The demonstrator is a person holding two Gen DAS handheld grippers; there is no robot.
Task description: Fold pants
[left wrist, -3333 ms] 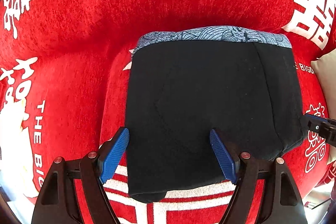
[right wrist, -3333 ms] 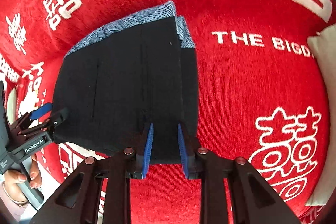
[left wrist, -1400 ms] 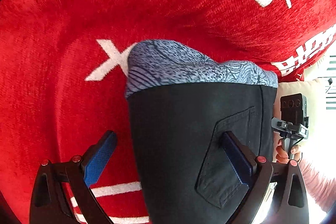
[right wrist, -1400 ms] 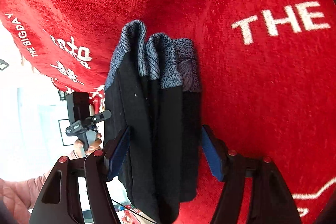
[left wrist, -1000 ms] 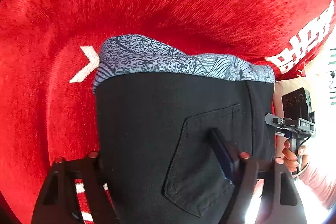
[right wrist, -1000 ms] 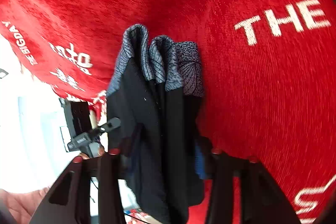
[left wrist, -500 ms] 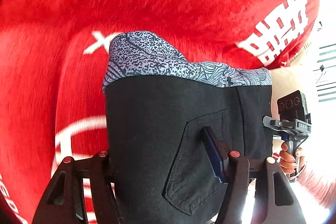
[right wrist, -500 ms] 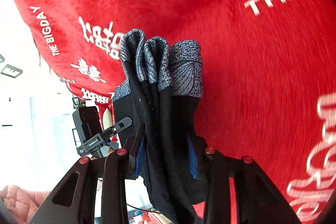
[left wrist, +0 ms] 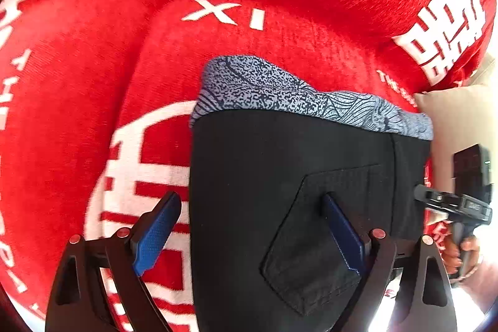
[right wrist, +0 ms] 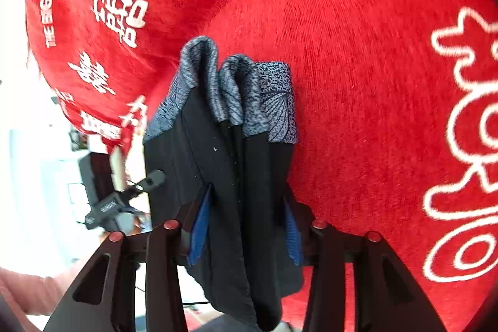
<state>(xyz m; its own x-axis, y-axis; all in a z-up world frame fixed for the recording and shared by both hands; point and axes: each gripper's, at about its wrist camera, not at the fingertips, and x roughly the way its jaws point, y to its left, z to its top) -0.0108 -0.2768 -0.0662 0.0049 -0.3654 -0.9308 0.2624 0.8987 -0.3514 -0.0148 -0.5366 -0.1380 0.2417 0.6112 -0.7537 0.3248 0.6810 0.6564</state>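
Observation:
The folded black pants with a blue-grey patterned waistband hang upright above the red sofa cover. In the left wrist view a back pocket faces me. My left gripper is open; its left finger stands clear of the cloth and its right finger lies over the pocket. In the right wrist view the pants show edge-on as several layers. My right gripper is shut on the pants, its blue pads pressed on both sides of the stack.
A red plush cover with white lettering fills the background and also shows in the right wrist view. A beige cushion sits at the right. The other handle and the person's hand are beside the pants.
My left gripper has opened off the pants; its left finger now stands clear. My right gripper stays clamped on the stack, which has shifted across the cover.

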